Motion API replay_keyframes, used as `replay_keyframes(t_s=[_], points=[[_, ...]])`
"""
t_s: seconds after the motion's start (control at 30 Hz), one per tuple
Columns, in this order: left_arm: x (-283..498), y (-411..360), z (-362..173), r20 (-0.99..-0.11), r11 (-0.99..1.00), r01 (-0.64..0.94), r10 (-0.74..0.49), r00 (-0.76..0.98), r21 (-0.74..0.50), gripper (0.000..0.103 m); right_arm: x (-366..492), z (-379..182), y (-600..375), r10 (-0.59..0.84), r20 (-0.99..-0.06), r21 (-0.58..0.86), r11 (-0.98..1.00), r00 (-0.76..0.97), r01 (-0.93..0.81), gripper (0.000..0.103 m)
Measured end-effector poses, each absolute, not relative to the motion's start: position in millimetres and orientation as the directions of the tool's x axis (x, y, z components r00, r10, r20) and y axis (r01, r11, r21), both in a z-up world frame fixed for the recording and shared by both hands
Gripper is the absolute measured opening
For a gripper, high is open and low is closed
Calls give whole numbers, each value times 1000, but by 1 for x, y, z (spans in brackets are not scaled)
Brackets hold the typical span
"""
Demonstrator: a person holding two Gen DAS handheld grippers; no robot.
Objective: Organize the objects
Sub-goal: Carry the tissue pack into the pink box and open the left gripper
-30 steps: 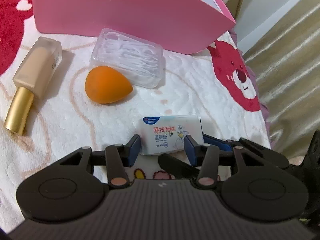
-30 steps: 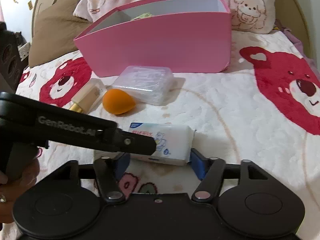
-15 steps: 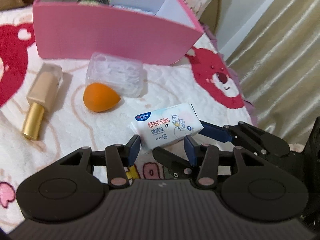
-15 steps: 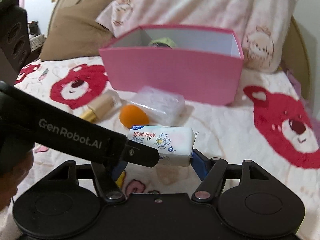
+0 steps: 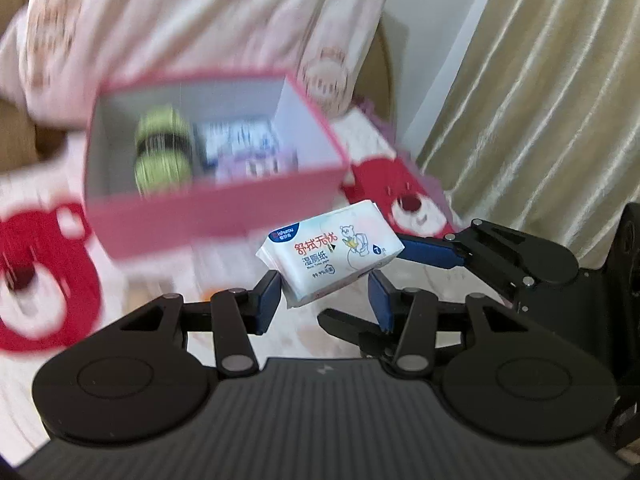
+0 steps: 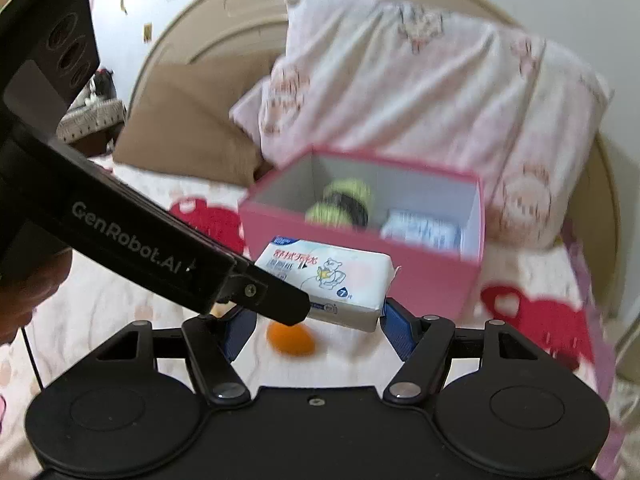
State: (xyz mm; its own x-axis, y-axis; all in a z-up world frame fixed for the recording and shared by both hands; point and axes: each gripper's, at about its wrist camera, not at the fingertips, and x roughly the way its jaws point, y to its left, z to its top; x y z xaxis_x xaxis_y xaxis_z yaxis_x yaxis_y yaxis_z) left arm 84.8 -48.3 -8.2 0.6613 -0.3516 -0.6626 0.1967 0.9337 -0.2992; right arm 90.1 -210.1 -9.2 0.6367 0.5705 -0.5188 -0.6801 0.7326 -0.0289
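Note:
A white pack of wet wipes (image 5: 330, 258) with a cartoon bear is held in the air, in front of the open pink box (image 5: 216, 212). Both grippers close on it: my left gripper (image 5: 324, 300) grips its short sides, my right gripper (image 6: 316, 320) its long ends. The pack also shows in the right wrist view (image 6: 326, 280), partly hidden by the left gripper's arm (image 6: 160, 248). The pink box (image 6: 432, 276) holds a green-and-black roll (image 6: 340, 204) and a blue-white packet (image 6: 424, 232).
An orange sponge egg (image 6: 290, 338) lies on the bear-print blanket (image 6: 532, 312) below the pack. Pillows (image 6: 420, 92) lean behind the box. A curtain (image 5: 540, 92) hangs to the right of the bed. The view is motion-blurred.
Both grippers have lifted the wipes pack off the blanket and carried it up and toward the pink box. The box's inside has come into view.

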Motion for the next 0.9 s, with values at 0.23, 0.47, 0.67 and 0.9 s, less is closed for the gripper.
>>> replay_keyframes(t_s=[0.23,0.47,0.67,0.9], points=[[132,-30,43,-653,933,182,-350,672,-312,46,130,33,-208,613,-473,-16,712,633,-702,68],[192,-15,57,-661,940,127,-314,682,-316,46,194,49,-201,607,-512,-9,704,608,-710,47],[239,-8,31,-665,936,66,-295,686,-347,48,245,33,-188,568,-567,-24,713,597,-701,42],[289,3,-15,-679,923,3,-284,677,-384,48,300,-3,-168,513,-631,-19,739,582,-673,42]])
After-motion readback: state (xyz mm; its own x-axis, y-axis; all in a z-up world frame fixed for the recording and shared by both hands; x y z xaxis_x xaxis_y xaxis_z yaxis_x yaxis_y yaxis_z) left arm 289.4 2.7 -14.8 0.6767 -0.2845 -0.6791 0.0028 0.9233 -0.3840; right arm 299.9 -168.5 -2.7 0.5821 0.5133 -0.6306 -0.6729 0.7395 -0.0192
